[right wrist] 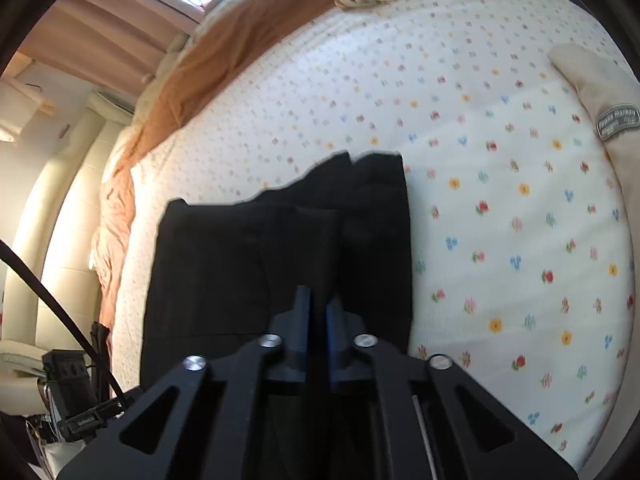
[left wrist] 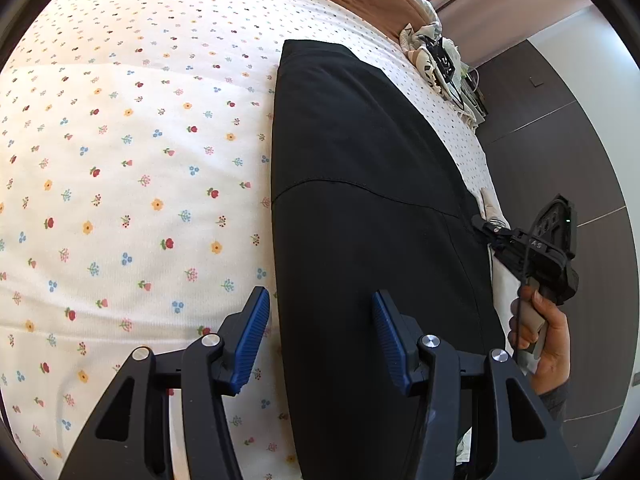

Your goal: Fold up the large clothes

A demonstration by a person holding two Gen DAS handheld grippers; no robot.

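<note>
Black garment (left wrist: 360, 200) lies lengthwise on the floral bed (left wrist: 120, 160), running near to far; left gripper (left wrist: 320, 344) hovers spread over its near-left edge, right gripper (right wrist: 319, 312) pressed together, apparently pinching its near-right hem.

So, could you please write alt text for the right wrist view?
The right gripper is shut over a folded black garment lying on a flower-print bedsheet. A crumpled orange blanket lies along the far edge.
</note>
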